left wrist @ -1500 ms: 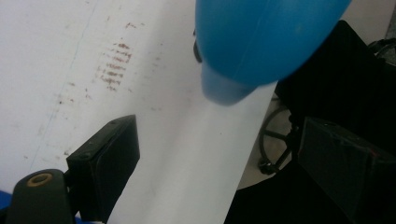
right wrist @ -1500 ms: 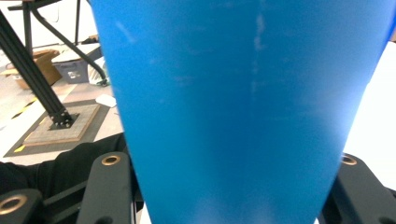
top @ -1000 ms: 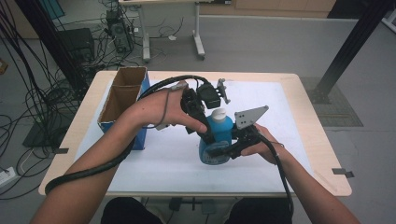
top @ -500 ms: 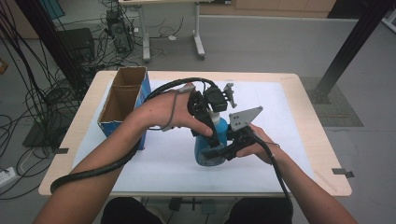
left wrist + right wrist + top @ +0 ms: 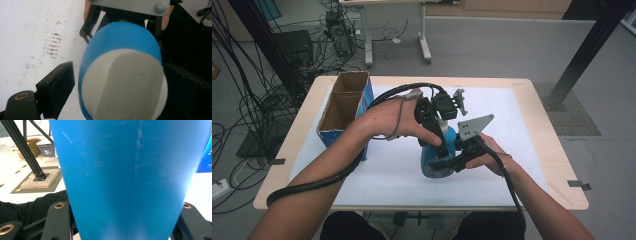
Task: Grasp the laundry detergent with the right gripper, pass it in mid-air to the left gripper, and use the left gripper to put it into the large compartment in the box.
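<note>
A blue bottle (image 5: 449,141) with a white cap (image 5: 125,85) stands upright on the white mat (image 5: 522,115) at mid-table. My right gripper (image 5: 446,163) comes in from the right and is shut on the bottle's body (image 5: 125,175), its jaws on either side of the lower part. From above, my left gripper (image 5: 438,119) points down over the bottle's top. In the left gripper view the cap sits between its jaws. A strip of mat shows between the cap and the left finger (image 5: 56,86), so that side is not pressing. The right finger (image 5: 187,87) lies close beside the cap.
An open cardboard box (image 5: 343,102) with a blue side stands on the table's left part, near my left forearm. The left gripper's thick black cable (image 5: 319,182) loops down past the front edge. Beyond the table (image 5: 557,150) are a black post and tangled floor cables.
My left gripper has come down and slightly left over the bottle's top, so the white cap that showed earlier in the high view is now covered. The bottle shifted a little left.
</note>
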The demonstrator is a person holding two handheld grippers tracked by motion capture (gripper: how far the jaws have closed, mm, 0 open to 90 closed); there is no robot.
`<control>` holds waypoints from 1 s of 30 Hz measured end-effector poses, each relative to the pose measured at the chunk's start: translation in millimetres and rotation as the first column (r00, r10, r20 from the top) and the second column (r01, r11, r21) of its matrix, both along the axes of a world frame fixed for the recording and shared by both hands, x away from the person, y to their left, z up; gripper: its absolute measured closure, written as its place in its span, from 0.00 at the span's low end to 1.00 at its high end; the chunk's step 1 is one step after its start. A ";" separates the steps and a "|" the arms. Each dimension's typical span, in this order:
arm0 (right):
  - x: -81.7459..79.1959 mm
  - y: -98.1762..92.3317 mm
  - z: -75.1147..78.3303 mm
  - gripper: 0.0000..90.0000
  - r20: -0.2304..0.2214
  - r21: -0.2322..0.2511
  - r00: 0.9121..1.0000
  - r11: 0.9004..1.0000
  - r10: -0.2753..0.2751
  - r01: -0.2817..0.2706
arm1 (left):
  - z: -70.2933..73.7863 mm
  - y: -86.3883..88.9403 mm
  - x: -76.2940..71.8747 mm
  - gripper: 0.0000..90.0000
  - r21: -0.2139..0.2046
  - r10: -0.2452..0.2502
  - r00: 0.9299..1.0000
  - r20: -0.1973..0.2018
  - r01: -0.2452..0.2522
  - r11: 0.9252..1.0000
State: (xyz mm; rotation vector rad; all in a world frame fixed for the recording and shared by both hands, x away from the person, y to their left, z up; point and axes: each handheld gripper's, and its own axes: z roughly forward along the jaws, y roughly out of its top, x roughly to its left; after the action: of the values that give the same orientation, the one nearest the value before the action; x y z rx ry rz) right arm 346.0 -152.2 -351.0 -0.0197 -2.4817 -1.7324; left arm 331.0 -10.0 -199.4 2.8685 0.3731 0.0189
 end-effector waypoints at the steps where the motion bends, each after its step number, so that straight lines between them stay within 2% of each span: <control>1: 0.0 0.1 -0.2 0.48 0.000 0.001 1.000 1.000 0.000 0.000 | -0.3 -0.1 -0.1 0.14 -0.003 0.004 1.000 0.001 -0.004 1.000; 30: -0.9 1.3 -1.8 0.48 0.003 -0.004 1.000 1.000 0.007 -0.007 | -1.0 1.7 -0.4 0.14 -0.002 0.010 1.000 0.004 -0.010 1.000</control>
State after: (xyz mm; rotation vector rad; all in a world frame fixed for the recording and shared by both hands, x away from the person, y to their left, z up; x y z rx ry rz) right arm 345.2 -150.9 -352.8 -0.0081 -2.4845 -1.7260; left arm 330.5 -8.3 -200.4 2.8641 0.3864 0.0259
